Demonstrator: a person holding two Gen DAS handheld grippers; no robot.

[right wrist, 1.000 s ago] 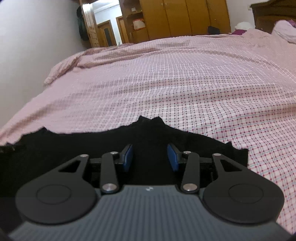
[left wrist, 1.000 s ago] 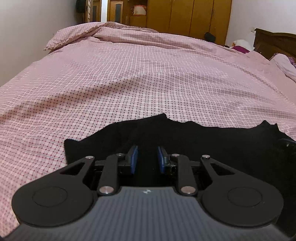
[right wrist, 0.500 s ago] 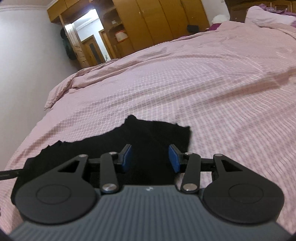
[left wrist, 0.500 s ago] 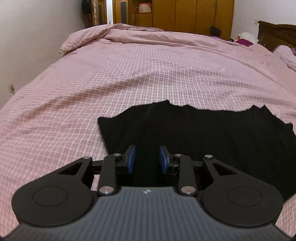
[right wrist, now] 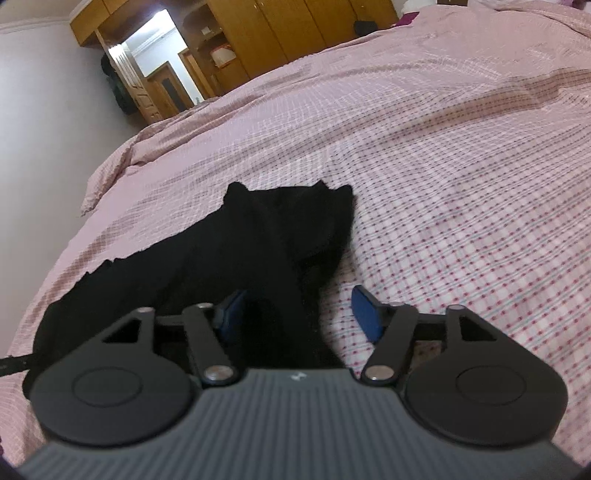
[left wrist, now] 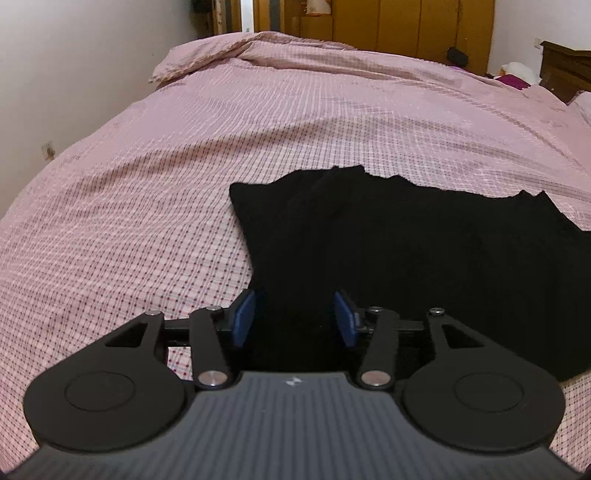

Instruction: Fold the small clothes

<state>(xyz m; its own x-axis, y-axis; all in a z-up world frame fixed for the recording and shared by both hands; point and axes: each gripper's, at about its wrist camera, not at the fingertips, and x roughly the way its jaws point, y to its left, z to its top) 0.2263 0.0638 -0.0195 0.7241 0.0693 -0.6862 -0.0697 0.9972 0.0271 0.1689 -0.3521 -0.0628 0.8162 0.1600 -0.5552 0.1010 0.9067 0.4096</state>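
A small black garment point(left wrist: 399, 243) lies flat on the pink checked bedspread point(left wrist: 147, 192). In the left wrist view my left gripper point(left wrist: 294, 317) hovers over the garment's near left edge. Its blue pads point(left wrist: 242, 317) stand apart and its jaws are opening; black cloth lies between and below them, and no pad presses on it. In the right wrist view the same garment point(right wrist: 229, 251) runs off to the left. My right gripper point(right wrist: 297, 314) sits over its near right end, jaws opening, with a fold of cloth between the pads but untouched by the right pad point(right wrist: 364, 314).
The bedspread point(right wrist: 461, 166) stretches far ahead and to both sides. Wooden wardrobes point(left wrist: 399, 29) stand beyond the bed, with a doorway point(right wrist: 162, 77) to their left. A white wall point(left wrist: 55, 66) runs along the bed's left side. A dark wooden headboard point(left wrist: 565, 70) is at the far right.
Both grippers pulled back towards me, so more of the garment and bed shows ahead. Both pairs of pads have spread wider. The right view has rolled.
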